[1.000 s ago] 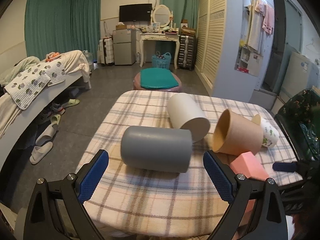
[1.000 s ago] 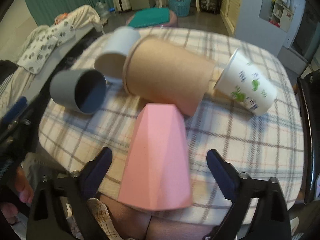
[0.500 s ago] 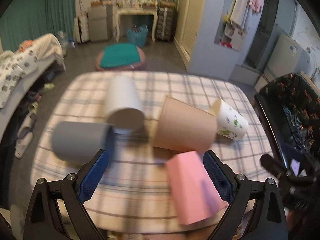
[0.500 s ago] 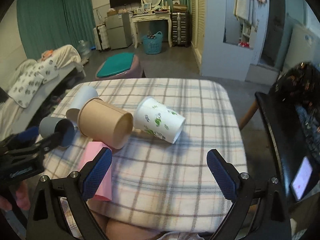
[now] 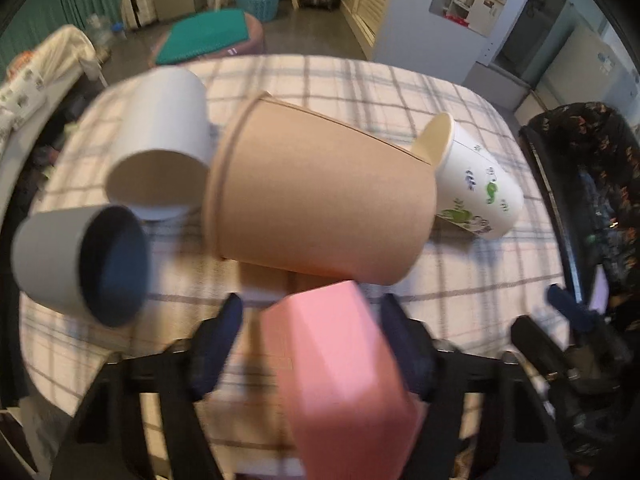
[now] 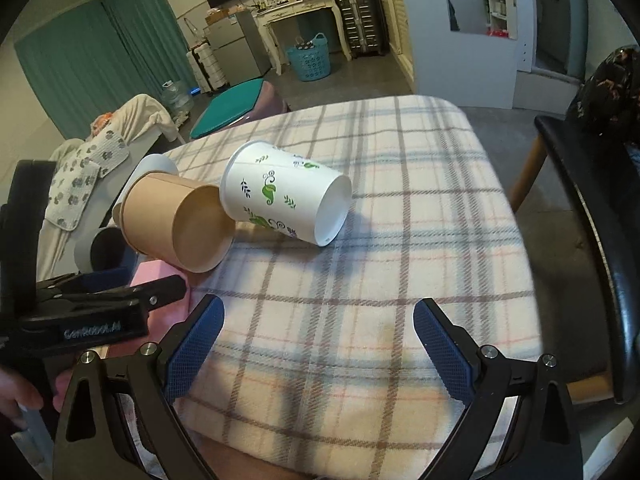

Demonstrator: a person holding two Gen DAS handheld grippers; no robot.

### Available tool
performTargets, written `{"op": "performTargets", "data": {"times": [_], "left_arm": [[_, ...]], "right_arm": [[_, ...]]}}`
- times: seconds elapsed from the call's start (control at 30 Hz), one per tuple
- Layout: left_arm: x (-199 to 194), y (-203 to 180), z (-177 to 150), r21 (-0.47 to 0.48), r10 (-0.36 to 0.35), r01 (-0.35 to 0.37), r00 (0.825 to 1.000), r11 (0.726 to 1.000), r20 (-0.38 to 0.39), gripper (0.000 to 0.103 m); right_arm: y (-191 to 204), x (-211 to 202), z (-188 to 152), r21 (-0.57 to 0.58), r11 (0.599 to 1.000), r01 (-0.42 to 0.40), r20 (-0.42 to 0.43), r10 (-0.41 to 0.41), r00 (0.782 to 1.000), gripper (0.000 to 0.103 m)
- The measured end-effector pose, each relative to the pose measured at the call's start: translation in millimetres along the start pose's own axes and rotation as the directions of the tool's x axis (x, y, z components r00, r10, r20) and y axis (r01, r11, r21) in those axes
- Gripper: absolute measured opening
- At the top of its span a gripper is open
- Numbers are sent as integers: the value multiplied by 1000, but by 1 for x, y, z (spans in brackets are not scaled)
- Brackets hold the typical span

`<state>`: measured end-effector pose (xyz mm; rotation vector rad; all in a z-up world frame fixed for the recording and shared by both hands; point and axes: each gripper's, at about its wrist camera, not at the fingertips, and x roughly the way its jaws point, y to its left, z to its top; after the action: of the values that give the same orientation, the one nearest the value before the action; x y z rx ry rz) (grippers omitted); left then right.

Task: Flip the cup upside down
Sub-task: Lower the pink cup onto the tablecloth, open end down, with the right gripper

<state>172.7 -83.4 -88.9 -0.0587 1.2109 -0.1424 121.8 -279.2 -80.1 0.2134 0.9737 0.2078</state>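
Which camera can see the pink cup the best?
The left wrist view. There the pink cup fills the bottom middle, lying on its side between the left gripper fingers, though blurred. The right wrist view shows only a small pink sliver, mostly hidden behind the left gripper and the brown cup.
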Motion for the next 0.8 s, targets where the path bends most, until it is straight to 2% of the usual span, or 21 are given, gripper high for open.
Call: {"op": "performTargets", "data": {"times": [0.27,0.53,0.67,0.8], "left_arm": [[-15,-2,-1,10,-12,12,1000,1000,21,59],[-57,-4,-9,39,-23,18,990,999,136,58],[-75,-10,-18,82,12,-31,975,996,223,58],[-82,-12,-22,83,34,-60,957,995,289,58]], "right_arm": [[-5,2,-2,22,999,-25,0,25,1000,96],[-7,-16,-2,45,999,-26,46,23,999,96],[-3,-21,-4,42,999,-27,57,24,998,96],[2,-27,-7,38,999,-25,69,23,997,96]]}}
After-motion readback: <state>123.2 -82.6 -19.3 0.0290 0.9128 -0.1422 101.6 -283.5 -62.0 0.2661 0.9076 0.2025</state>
